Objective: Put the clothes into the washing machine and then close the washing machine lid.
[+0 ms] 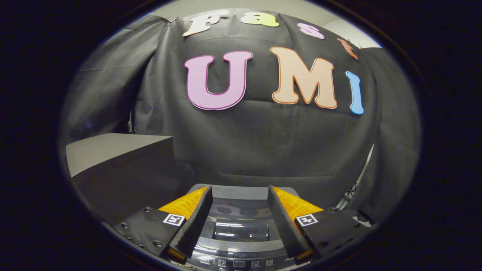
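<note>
Two fingers of my gripper stand wide apart, holding nothing, above the washer. Its lid lies shut between them, glossy with a window. Small print on the control panel is too fine to read. A grey box stands beside the washer; black cloth hangs just behind.

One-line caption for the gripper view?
Open tool poised above the washing machine, lid down, grey box beside it.
</note>
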Tool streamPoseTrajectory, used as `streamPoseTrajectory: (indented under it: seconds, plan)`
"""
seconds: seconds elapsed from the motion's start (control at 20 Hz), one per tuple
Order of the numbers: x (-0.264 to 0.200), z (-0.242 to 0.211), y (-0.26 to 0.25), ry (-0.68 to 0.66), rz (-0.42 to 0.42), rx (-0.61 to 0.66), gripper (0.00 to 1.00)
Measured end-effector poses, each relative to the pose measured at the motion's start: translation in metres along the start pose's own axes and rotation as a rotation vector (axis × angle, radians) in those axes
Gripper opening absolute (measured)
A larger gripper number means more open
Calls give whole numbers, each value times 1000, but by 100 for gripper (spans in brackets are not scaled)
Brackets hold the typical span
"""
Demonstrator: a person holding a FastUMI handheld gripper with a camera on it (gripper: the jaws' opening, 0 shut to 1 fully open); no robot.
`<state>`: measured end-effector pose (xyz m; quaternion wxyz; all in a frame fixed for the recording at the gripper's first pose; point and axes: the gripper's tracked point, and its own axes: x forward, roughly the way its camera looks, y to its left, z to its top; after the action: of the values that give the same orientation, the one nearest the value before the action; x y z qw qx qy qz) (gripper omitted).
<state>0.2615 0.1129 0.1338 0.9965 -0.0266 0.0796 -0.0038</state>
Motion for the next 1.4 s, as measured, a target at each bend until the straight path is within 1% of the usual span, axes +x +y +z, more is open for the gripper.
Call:
streamPoseTrajectory:
  seconds: [0.3, 0.65, 0.85, 1.1, 1.3, 1.35, 1.4]
  plan:
    - [-45, 3, -26, -57, -17, 13, 92]
    - [-108, -18, -87, -107, -94, 47, 92]
    - [-147, -42, -123, -144, -135, 47, 92]
    - [-194, -72, -160, -165, -202, -5, 92]
    - [-218, -100, -172, -174, -207, -1, 92]
    - [-223, -106, -173, -185, -202, -10, 94]
    - [-226, -110, -170, -203, -188, -25, 94]
